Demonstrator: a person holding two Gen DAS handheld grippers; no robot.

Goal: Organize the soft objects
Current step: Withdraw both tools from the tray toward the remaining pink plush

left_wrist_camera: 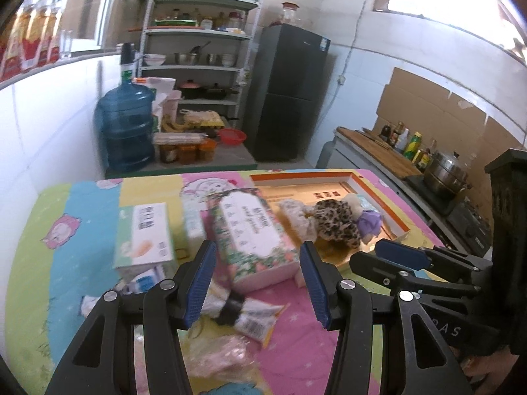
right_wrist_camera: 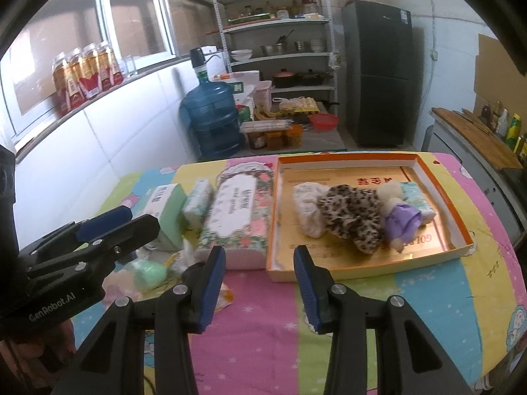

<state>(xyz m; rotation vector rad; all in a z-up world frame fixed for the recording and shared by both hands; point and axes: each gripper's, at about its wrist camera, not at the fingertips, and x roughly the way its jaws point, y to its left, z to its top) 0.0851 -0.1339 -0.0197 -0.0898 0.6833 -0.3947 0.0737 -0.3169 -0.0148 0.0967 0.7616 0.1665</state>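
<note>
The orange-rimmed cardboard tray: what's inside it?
A white fluffy bundle, leopard-print plush, purple soft toy and pale green tissue pack; beneath them stays hidden.

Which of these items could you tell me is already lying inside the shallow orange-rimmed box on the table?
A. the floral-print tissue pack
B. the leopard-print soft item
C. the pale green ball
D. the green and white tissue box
B: the leopard-print soft item lies on the gold floor of the orange-rimmed box, while the other three sit on the tablecloth to its left.
</note>
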